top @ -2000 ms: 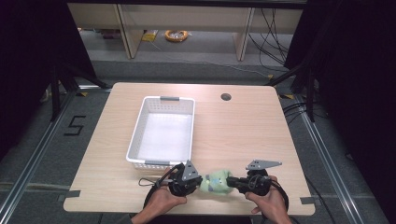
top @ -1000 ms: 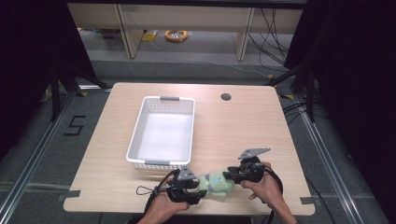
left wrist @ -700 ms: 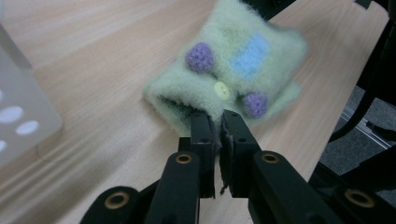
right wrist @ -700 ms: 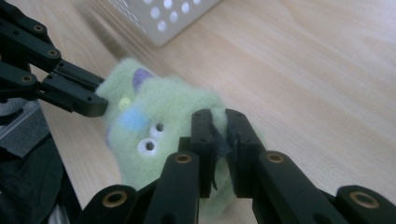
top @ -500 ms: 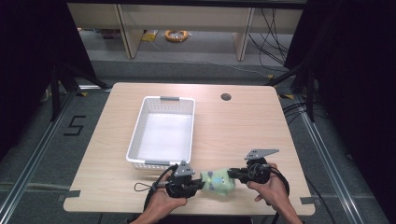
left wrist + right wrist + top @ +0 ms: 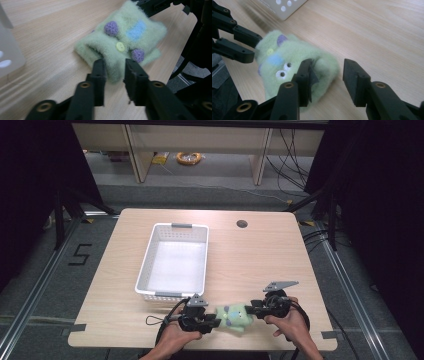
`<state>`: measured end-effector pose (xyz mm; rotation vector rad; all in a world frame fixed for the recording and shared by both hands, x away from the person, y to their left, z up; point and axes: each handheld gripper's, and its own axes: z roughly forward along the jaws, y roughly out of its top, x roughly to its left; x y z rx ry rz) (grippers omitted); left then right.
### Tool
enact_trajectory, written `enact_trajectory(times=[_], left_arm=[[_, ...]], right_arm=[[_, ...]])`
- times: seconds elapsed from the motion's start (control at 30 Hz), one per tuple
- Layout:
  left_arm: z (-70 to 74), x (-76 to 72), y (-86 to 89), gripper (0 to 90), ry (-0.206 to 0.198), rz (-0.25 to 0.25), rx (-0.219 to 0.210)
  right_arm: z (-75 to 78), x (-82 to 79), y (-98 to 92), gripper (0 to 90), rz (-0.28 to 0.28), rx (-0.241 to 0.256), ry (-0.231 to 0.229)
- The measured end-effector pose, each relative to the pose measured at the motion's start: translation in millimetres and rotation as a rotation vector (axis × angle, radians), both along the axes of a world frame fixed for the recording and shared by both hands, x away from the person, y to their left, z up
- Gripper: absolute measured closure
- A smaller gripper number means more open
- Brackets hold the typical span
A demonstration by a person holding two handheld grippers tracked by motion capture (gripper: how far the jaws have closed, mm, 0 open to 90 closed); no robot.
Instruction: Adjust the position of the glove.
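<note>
between claws: fuzzy green toy, purple bumps; left claw pinching it, right claw spread.

A light wooden desk with rounded corners has a round cable hole near its far edge. On it stands a white perforated plastic basket, left of the middle. A fuzzy green monster toy with purple spots lies on the wood near the front edge, just right of the basket's near end
</note>
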<state>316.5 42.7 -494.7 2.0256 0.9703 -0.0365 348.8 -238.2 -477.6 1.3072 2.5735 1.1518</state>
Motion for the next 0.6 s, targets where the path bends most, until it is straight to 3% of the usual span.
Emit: enact_trajectory(times=[0.07,0.2,0.3,0.37,0.4,0.43,0.5,0.6], left_arm=[[2.3,2.3,2.0,58.2,0.013,0.028,-0.016],[0.9,6.4,1.1,50.7,0.031,0.061,-0.014],[-3.7,8.7,-2.9,46.8,0.059,0.060,0.005],[-6.3,11.0,-4.2,43.7,0.060,0.031,0.054],[-8.3,11.3,-6.5,43.5,0.061,0.049,0.061],[-10.0,12.1,-8.3,43.3,0.076,0.050,0.037],[-10.7,12.7,-11.9,43.9,0.085,0.068,0.034],[-12.5,16.3,-14.1,44.3,0.101,0.057,0.020]], right_arm=[[2.6,0.1,-3.4,56.6,0.000,0.000,-0.022],[2.9,-3.1,-2.6,51.2,-0.004,0.021,0.024],[-4.1,-2.4,-0.4,47.7,-0.025,0.043,0.076],[-8.8,0.6,-1.2,45.9,-0.014,0.031,0.074],[-10.4,0.9,-0.8,45.9,-0.017,0.024,0.077],[-12.6,0.6,0.5,45.9,-0.013,0.021,0.086],[-15.4,1.1,1.3,46.0,-0.009,0.025,0.094],[-18.0,2.0,0.3,46.0,-0.022,0.030,0.112]])
